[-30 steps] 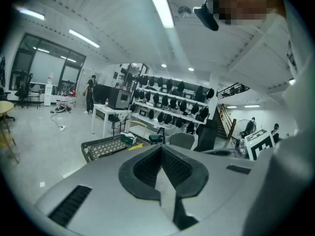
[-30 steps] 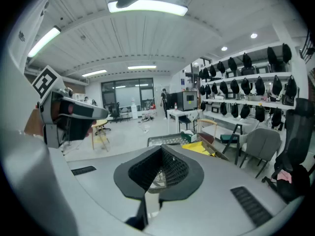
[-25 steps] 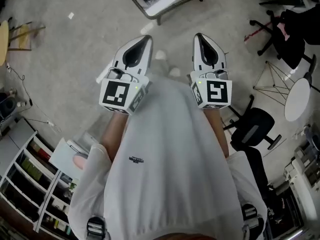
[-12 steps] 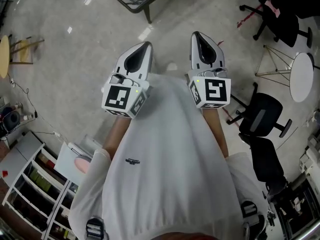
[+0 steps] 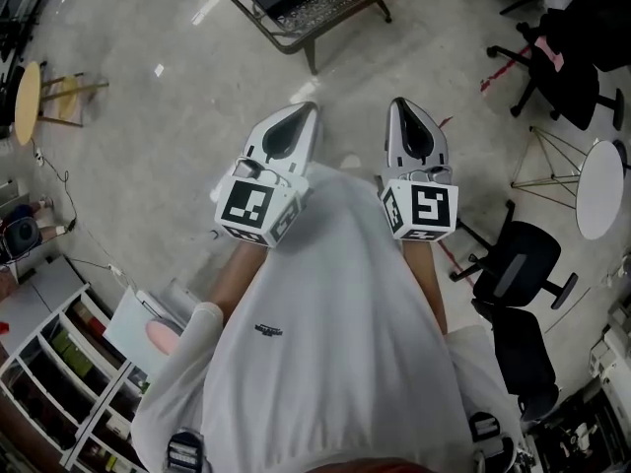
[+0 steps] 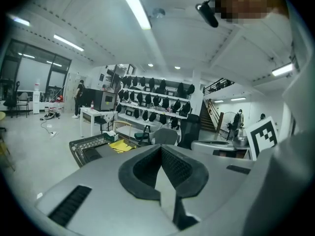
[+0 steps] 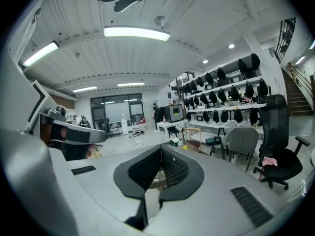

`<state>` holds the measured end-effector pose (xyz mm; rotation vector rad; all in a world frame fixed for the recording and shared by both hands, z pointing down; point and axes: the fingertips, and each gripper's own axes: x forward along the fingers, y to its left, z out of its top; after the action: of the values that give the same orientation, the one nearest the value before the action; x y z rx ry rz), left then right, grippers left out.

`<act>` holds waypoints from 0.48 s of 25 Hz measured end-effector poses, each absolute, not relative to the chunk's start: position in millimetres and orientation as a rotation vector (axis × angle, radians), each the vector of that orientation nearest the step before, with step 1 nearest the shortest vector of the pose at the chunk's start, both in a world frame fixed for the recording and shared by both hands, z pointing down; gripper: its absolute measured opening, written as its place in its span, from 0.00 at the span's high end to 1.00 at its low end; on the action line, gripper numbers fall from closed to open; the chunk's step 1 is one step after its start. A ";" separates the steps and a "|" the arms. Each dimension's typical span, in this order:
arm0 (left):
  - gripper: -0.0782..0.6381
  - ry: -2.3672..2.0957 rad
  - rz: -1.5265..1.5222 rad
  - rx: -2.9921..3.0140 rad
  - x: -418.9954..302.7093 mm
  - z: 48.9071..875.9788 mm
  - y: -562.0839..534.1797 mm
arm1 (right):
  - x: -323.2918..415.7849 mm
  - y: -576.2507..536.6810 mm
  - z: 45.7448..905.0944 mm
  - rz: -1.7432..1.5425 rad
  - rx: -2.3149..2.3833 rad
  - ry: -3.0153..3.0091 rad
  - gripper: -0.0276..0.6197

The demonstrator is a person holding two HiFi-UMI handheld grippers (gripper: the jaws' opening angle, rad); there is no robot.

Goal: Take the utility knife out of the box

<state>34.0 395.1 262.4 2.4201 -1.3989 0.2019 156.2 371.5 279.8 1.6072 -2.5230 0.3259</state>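
Both tools are clenched on nothing: left tool, right tool. No utility knife or box is seen in any view. Knife is judged light, rigid, slick; mid-handle should be gripped, blade avoided.

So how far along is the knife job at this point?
Nothing looks done. The left gripper and right gripper are both shut and empty, held side by side in front of the person's chest over the floor. Neither of the task's things shows in any view; only a mesh-topped table lies ahead. The whole job is left, starting with getting to the container.
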 end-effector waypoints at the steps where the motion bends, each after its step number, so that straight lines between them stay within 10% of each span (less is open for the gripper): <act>1: 0.89 -1.397 0.203 2.419 30.7 264.1 388.2 | 153.0 365.1 279.9 0.324 1.604 -2.523 0.96; 12: 0.89 -1.305 0.201 2.460 -12.7 262.3 252.3 | 108.0 240.3 275.8 0.311 1.645 -2.474 0.96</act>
<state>-12.7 252.3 262.3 2.4601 -1.3045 0.2005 108.0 240.3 275.8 1.6452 -2.4735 0.3113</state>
